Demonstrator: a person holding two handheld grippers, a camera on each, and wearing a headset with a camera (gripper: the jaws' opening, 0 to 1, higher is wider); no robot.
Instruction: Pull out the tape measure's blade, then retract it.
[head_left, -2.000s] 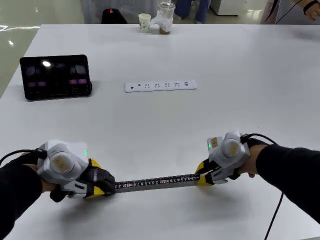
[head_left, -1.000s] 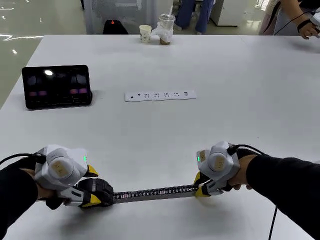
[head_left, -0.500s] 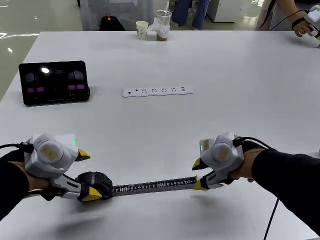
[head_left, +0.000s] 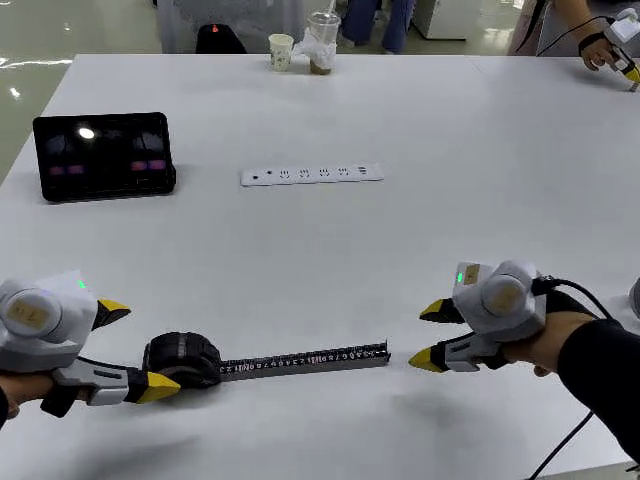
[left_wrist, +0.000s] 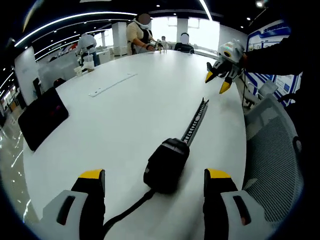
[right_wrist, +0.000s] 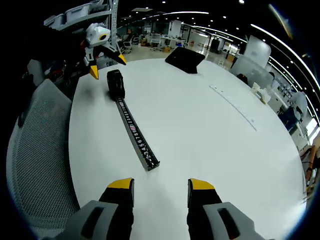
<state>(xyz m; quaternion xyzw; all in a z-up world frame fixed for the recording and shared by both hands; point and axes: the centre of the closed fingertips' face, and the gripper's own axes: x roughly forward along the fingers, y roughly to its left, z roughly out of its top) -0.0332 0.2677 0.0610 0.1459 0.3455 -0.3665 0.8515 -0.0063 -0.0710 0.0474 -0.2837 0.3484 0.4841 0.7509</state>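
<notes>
Standing beyond tape measure (head_left: 182, 358): paper cup (head_left: 281, 50).

On the pulled-out blade (right_wrist: 137, 139) of the tape measure (right_wrist: 115, 82) — white scale digits, 2 through 9 in a row near the free end, legible in the right gripper view. Other markings — too small to read.

The tape measure (head_left: 182, 358) lay near the front edge of the worktop (head_left: 450, 180), with its blade (head_left: 305, 361) stretched flat to the right. It sat between the left gripper (head_left: 140, 348) and the right gripper (head_left: 428, 337), apparently touching neither. Behind it lay a power strip (head_left: 311, 174), with a tablet (head_left: 102, 155) to the back left and cups (head_left: 281, 50) at the far edge.
</notes>
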